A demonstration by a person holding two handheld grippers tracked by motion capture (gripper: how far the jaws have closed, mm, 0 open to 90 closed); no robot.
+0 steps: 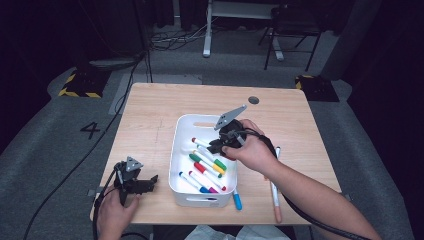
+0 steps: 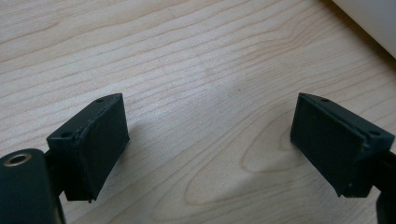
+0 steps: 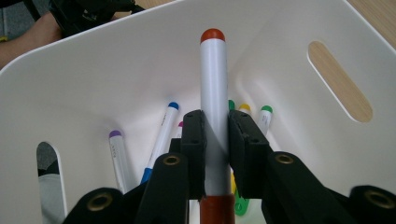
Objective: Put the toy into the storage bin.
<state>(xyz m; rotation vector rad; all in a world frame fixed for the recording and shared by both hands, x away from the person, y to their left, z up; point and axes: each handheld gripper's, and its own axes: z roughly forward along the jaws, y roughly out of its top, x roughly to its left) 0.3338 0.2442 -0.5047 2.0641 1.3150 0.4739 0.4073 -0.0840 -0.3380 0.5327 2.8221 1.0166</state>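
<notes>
Right gripper (image 3: 215,135) fingers pinch the red-capped marker (image 3: 213,88) crosswise, long axis pointing into the white bin (image 3: 116,70) directly below; left gripper (image 2: 210,140) fingers spread, idle on the bench (image 2: 187,56).

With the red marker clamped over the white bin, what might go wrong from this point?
1. The right gripper pinches the red marker near its lower end, so the long free end may swing or slip.
2. Dropped from here, it may land crosswise on the markers piled in the white bin.
3. Markers outside the bin, like the blue-capped one, lie near the table edge and may roll off.
</notes>
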